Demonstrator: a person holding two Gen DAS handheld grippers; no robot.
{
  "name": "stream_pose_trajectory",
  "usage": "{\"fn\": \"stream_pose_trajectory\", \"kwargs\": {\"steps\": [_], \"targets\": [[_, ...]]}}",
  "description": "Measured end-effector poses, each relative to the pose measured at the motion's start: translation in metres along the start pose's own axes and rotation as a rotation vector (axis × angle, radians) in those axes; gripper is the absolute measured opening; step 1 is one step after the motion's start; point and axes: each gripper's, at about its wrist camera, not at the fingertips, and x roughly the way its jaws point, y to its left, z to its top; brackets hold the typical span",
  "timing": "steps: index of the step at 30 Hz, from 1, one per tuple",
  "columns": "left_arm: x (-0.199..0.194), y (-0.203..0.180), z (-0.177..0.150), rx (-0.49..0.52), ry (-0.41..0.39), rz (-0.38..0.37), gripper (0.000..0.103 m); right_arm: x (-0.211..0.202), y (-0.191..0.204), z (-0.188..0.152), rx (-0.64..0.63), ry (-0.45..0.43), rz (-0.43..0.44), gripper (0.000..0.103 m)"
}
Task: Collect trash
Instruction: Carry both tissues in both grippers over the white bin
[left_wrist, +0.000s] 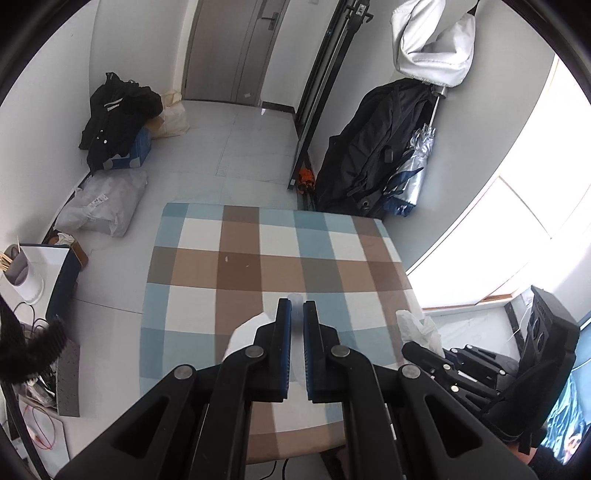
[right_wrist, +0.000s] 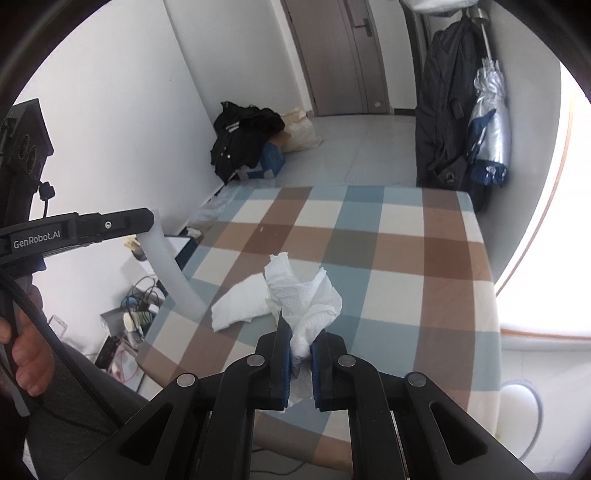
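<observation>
While the left gripper (left_wrist: 296, 308) pinches a translucent tube (left_wrist: 296, 334) over the checked table (left_wrist: 236, 266), a flat tissue (left_wrist: 243, 332) lies beneath. Right view: right gripper (right_wrist: 300, 338) clamps crumpled tissue (right_wrist: 306, 295) above near table.

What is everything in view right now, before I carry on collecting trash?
crumpled tissue: one, white, in the right gripper
flat tissue: one, white, lying on the table
plastic strip: one, translucent white, hanging from the left gripper
table: one, blue-brown-white checks, centre
clothes pile: one, black, far left
coat: one, black, hanging far right
umbrella: one, silver, beside the coat
left gripper: black, shut on the plastic strip
right gripper: black, shut on the crumpled tissue
</observation>
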Motion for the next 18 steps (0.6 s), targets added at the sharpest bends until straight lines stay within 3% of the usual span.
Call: {"fn": "stream_pose_trajectory", "kwargs": {"steps": [8, 18], "targets": [[-0.021, -0.05, 0.013, 0.061, -0.053, 0.0, 0.002, -0.043, -0.018, 0.012, 0.051, -0.087, 0.014, 0.008], [-0.024, -0.132, 0.026, 0.157, -0.065, -0.116, 0.002, -0.123, -0.058, 0.02, 0.087, -0.193, -0.015, 0.008]]}}
